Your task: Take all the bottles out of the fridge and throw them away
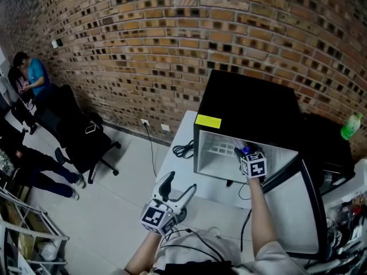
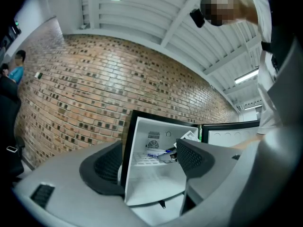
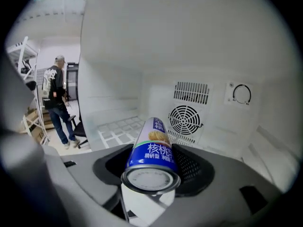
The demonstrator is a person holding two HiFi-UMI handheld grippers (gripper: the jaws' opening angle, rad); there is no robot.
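Here, right gripper [image 1: 242,152] inside the open mini fridge [image 1: 246,96], pinching a blue-and-white can [image 3: 152,150].
Left gripper [image 1: 179,187] spread, empty; head view mostly hides the can behind the marker cube [image 1: 254,165].

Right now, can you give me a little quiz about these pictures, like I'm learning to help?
1. True or false: the left gripper holds something.
2. What sits between the jaws of the right gripper? A, a blue can; B, a spoon; C, nothing.
3. Fill in: the fridge door stands ____.
Key: 1 false; 2 A; 3 open.
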